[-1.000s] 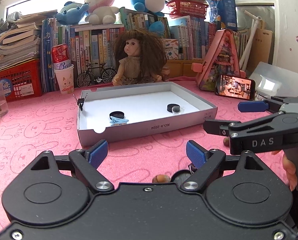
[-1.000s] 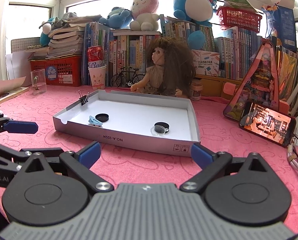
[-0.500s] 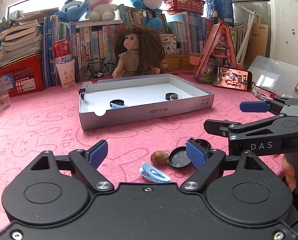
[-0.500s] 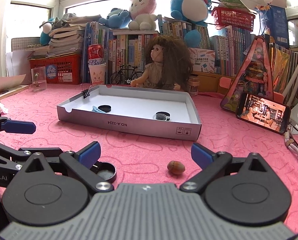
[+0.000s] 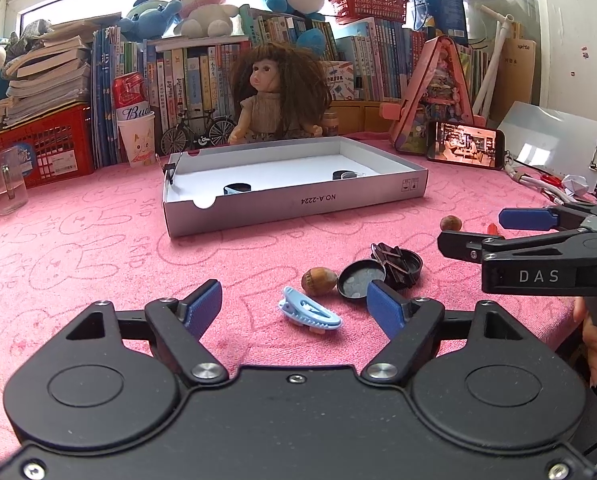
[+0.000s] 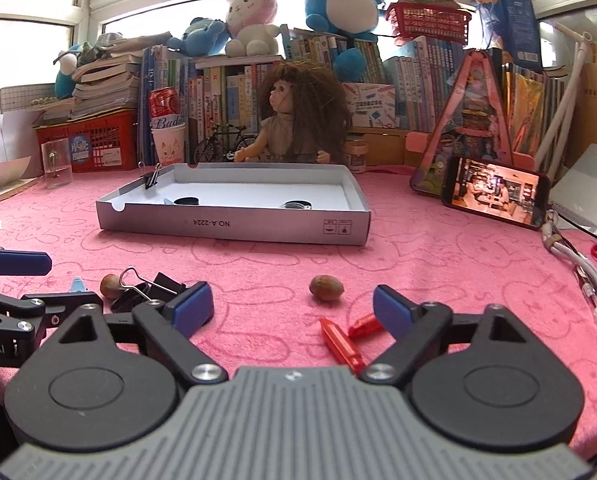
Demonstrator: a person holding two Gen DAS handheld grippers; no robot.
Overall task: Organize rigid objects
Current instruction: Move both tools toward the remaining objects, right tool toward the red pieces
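A light blue hair clip (image 5: 310,314) lies on the pink mat between the pads of my left gripper (image 5: 294,304). Its jaws are closing but touch nothing. Just beyond lie an acorn (image 5: 318,279), a black lid (image 5: 360,284) and a black cap with binder clips (image 5: 398,264). My right gripper (image 6: 292,310) is also closing, with nothing pressed. Red plastic pieces (image 6: 340,338) lie between its fingers and a second acorn (image 6: 326,287) lies ahead. The white box (image 5: 298,204) further back holds black lids (image 5: 237,189).
A doll (image 6: 298,120) sits behind the box (image 6: 234,224), before a wall of books. A phone (image 6: 494,190) leans at the right, with cables and a pen (image 6: 596,308) near the mat's right edge. A glass (image 5: 6,184) and a red basket (image 5: 38,144) stand at the left.
Both grippers have drawn back and sunk, so the clip, acorns, lids and red pieces near the front edge came into view. Both pairs of jaws stand slightly narrower.
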